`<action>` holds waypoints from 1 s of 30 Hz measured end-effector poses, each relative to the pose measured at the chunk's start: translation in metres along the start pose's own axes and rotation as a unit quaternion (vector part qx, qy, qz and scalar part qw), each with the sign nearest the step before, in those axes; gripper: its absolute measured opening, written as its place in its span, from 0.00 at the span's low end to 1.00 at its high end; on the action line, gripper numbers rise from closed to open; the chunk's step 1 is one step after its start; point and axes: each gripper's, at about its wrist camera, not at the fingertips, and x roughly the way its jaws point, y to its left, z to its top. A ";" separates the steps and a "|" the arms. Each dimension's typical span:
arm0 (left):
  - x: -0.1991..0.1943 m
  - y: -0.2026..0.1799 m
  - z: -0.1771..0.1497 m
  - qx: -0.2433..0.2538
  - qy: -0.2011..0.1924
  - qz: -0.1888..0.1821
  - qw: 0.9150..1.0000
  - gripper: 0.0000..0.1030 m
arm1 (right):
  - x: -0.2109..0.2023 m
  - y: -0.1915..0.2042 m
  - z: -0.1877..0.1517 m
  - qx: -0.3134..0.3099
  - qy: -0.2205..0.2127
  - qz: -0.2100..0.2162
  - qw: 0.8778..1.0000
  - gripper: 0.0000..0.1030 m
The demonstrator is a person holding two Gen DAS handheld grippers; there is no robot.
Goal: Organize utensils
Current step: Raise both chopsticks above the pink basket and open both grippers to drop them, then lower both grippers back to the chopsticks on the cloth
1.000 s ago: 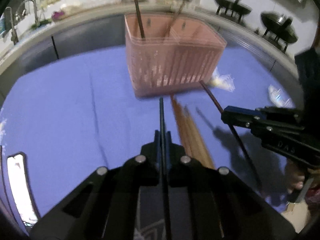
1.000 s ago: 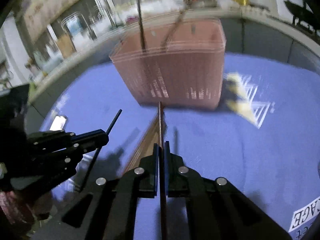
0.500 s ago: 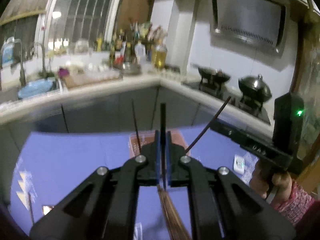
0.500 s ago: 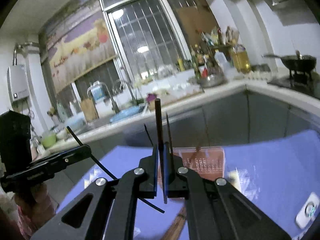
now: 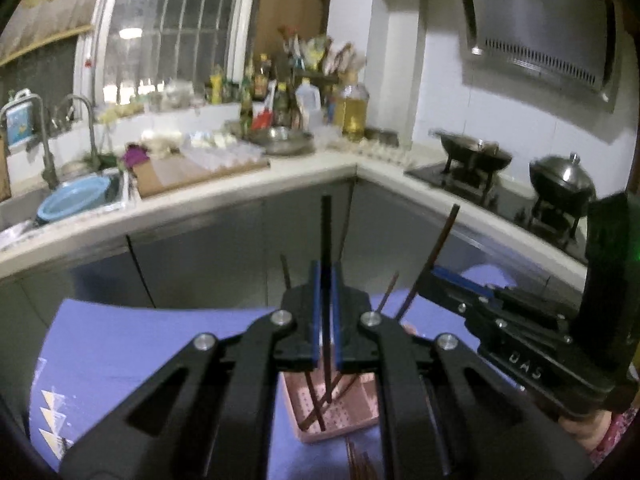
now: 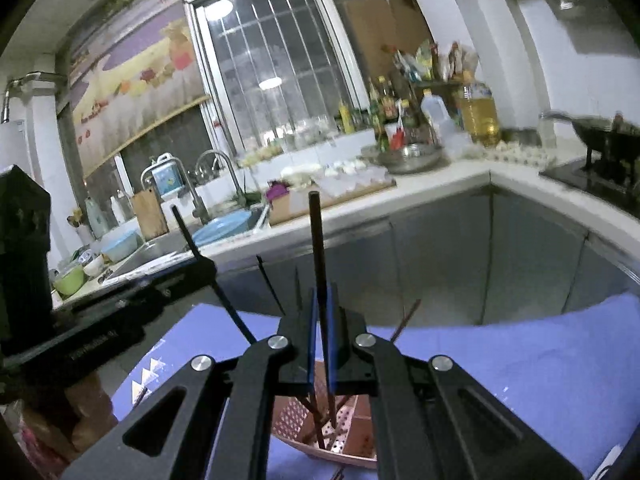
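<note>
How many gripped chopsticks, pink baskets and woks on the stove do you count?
Gripped chopsticks: 2
Pink basket: 1
Woks on the stove: 2
Total: 5

basket (image 5: 352,416): pink, dotted with small holes | tabletop (image 5: 120,344) cloth: purple-blue, white and yellow triangle print at its left edge | left gripper (image 5: 326,312): black, blue fingers (image 5: 316,312) | chopstick (image 5: 326,240) in it: black | right gripper (image 6: 322,332): black, blue-lined | its chopstick (image 6: 318,240): dark brown | basin (image 5: 74,200): light blue
</note>
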 end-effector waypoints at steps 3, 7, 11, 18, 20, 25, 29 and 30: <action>0.019 -0.005 -0.015 0.012 0.028 -0.005 1.000 0.04 | 0.013 -0.006 -0.012 0.011 0.021 -0.004 1.000 0.05; 0.039 -0.012 -0.029 0.022 0.067 0.010 0.997 0.24 | 0.027 -0.018 -0.022 0.062 0.045 0.007 0.997 0.06; 0.032 -0.007 -0.028 0.008 0.051 0.030 0.998 0.45 | 0.015 -0.017 -0.020 0.074 0.022 -0.008 0.997 0.24; -0.033 -0.001 -0.019 -0.012 -0.019 0.039 0.999 0.45 | -0.038 -0.001 -0.004 0.058 -0.053 -0.017 0.997 0.54; -0.055 0.000 -0.030 -0.014 -0.033 0.031 0.999 0.45 | -0.058 0.006 -0.009 0.051 -0.062 -0.016 0.997 0.54; -0.086 0.004 -0.085 -0.014 -0.015 0.014 1.000 0.45 | -0.086 0.012 -0.057 0.058 -0.029 -0.001 0.998 0.54; -0.086 0.007 -0.152 -0.011 0.049 0.003 0.999 0.45 | -0.081 0.009 -0.142 0.064 0.072 -0.025 0.995 0.48; -0.082 0.006 -0.174 -0.010 0.077 -0.003 0.997 0.45 | -0.077 0.008 -0.159 0.066 0.097 -0.032 0.993 0.43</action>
